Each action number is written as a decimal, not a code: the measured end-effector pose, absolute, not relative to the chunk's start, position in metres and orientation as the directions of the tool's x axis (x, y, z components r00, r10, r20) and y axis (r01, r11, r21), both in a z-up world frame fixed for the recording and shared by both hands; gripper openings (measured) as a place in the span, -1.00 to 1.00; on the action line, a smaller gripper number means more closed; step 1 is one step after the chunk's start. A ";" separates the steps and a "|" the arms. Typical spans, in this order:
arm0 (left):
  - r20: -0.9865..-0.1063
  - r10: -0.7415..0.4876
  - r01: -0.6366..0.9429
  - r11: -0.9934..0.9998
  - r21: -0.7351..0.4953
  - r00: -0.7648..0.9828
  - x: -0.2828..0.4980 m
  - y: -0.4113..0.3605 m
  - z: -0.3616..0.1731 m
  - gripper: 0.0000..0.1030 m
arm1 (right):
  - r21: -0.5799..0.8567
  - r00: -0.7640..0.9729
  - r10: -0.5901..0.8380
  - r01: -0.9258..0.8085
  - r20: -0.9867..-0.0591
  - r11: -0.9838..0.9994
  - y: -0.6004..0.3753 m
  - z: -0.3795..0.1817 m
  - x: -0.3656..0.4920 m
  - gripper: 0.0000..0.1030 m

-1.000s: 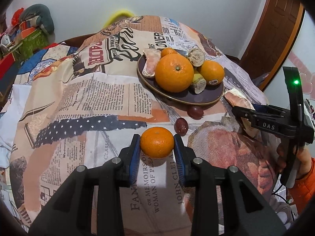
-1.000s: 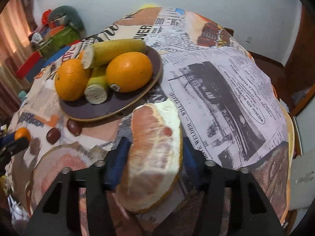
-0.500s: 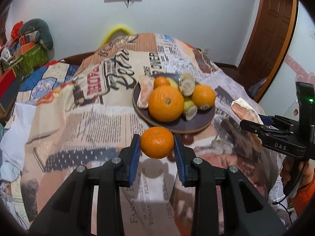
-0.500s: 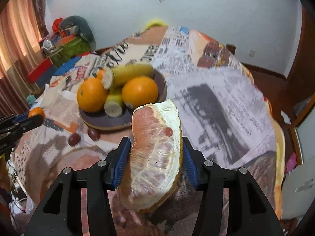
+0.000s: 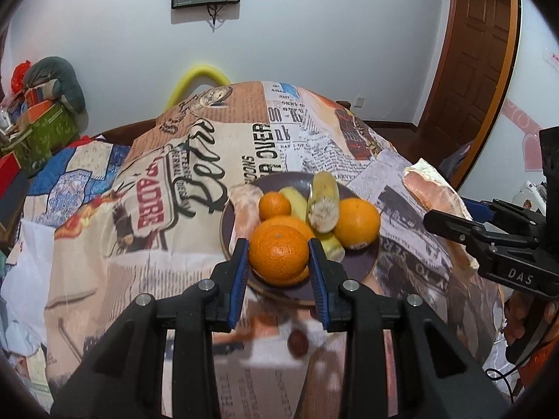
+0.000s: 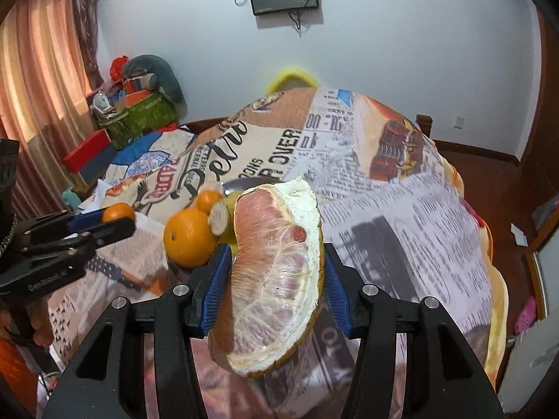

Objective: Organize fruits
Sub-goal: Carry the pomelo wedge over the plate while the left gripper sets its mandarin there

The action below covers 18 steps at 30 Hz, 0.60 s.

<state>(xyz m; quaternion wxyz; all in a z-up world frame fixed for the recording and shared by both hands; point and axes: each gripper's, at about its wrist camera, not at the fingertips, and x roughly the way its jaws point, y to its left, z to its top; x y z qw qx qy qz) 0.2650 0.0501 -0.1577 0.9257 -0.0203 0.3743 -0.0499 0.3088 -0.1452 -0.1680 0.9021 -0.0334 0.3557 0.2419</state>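
Fruit is held in both tools above the newsprint-covered desk [image 5: 181, 258]. The left tool [image 5: 278, 258] is closed on a mandarin [image 5: 278, 256], its blue pads pressed against the fruit's two sides, and the fruit is carried clear of the cloth, just short of the near rim of the dark plate [image 5: 363, 272]. The right tool [image 6: 276, 279] is clamped on a peeled pomelo wedge [image 6: 276, 279], whose long axis runs up and away from the tool, the white pith edge turned to the right.

The plate lies straight ahead of the mandarin and ahead-left of the wedge, so the left hand is judged nearer to it. On the plate are seen a large orange [image 5: 295, 225], a second orange [image 5: 356, 223], a small mandarin [image 5: 275, 206], cut sugarcane pieces [image 5: 325, 202] and another pomelo segment [image 5: 246, 209]. Bare plate is left only along the near and right rim, so room for setting down is judged tight; a roll off the rim is a risk. A dark red date [image 5: 298, 343] lies on the cloth below the left tool. Open cloth is left to the plate's right.
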 end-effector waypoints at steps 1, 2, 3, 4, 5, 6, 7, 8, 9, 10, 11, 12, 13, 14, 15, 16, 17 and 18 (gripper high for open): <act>-0.691 -0.107 0.080 0.994 -0.072 0.715 0.268 0.049 -0.158 -0.36 | 0.113 0.629 0.416 -0.463 -0.656 0.879 -0.143 -0.168 0.311 -0.06; -0.690 -0.105 0.081 0.994 -0.067 0.717 0.273 0.048 -0.158 -0.36 | 0.115 0.629 0.419 -0.466 -0.655 0.877 -0.141 -0.168 0.314 -0.06; -0.689 -0.105 0.083 0.994 -0.065 0.718 0.277 0.048 -0.158 -0.36 | 0.118 0.627 0.423 -0.468 -0.654 0.876 -0.139 -0.168 0.317 -0.06; -0.687 -0.106 0.085 0.994 -0.064 0.719 0.280 0.048 -0.158 -0.36 | 0.121 0.625 0.428 -0.471 -0.653 0.874 -0.137 -0.169 0.320 -0.06; -0.685 -0.105 0.086 0.994 -0.062 0.721 0.283 0.048 -0.158 -0.36 | 0.122 0.623 0.430 -0.474 -0.653 0.872 -0.136 -0.169 0.322 -0.06; -0.684 -0.103 0.086 0.995 -0.059 0.722 0.286 0.049 -0.158 -0.36 | 0.122 0.622 0.432 -0.477 -0.653 0.870 -0.133 -0.170 0.325 -0.06; -0.685 -0.100 0.084 0.995 -0.056 0.722 0.289 0.049 -0.160 -0.36 | 0.124 0.620 0.435 -0.479 -0.653 0.869 -0.131 -0.171 0.328 -0.06; -0.686 -0.096 0.082 0.995 -0.053 0.721 0.293 0.051 -0.161 -0.36 | 0.126 0.617 0.438 -0.482 -0.654 0.867 -0.129 -0.172 0.330 -0.06; -0.689 -0.092 0.079 0.996 -0.050 0.719 0.297 0.052 -0.163 -0.36 | 0.128 0.615 0.441 -0.484 -0.654 0.866 -0.127 -0.173 0.333 -0.06; -0.693 -0.090 0.077 0.996 -0.050 0.715 0.302 0.053 -0.165 -0.36 | 0.129 0.614 0.443 -0.486 -0.653 0.864 -0.125 -0.174 0.336 -0.06; -0.697 -0.088 0.075 0.996 -0.050 0.711 0.305 0.054 -0.167 -0.36 | 0.129 0.613 0.444 -0.488 -0.653 0.863 -0.123 -0.175 0.339 -0.06; -0.701 -0.088 0.074 0.996 -0.050 0.708 0.310 0.055 -0.169 -0.36 | 0.129 0.613 0.445 -0.489 -0.652 0.863 -0.121 -0.175 0.342 -0.06; -0.702 -0.089 0.075 0.996 -0.050 0.707 0.313 0.055 -0.170 -0.36 | 0.131 0.612 0.448 -0.491 -0.652 0.861 -0.119 -0.176 0.345 -0.06; -0.702 -0.090 0.078 0.996 -0.050 0.706 0.317 0.054 -0.172 -0.36 | 0.135 0.610 0.451 -0.493 -0.652 0.860 -0.117 -0.177 0.349 -0.06; -0.703 -0.093 0.081 0.995 -0.051 0.705 0.320 0.054 -0.173 -0.36 | 0.138 0.607 0.454 -0.494 -0.652 0.859 -0.116 -0.178 0.351 -0.06; -0.703 -0.098 0.083 0.995 -0.055 0.705 0.322 0.054 -0.175 -0.36 | 0.141 0.605 0.456 -0.495 -0.653 0.857 -0.115 -0.179 0.354 -0.06; -0.704 -0.104 0.086 0.994 -0.061 0.703 0.324 0.054 -0.176 -0.36 | 0.142 0.603 0.458 -0.496 -0.653 0.856 -0.113 -0.180 0.356 -0.06; -0.705 -0.112 0.088 0.994 -0.071 0.700 0.326 0.055 -0.178 -0.36 | 0.146 0.599 0.461 -0.498 -0.655 0.855 -0.111 -0.182 0.359 -0.06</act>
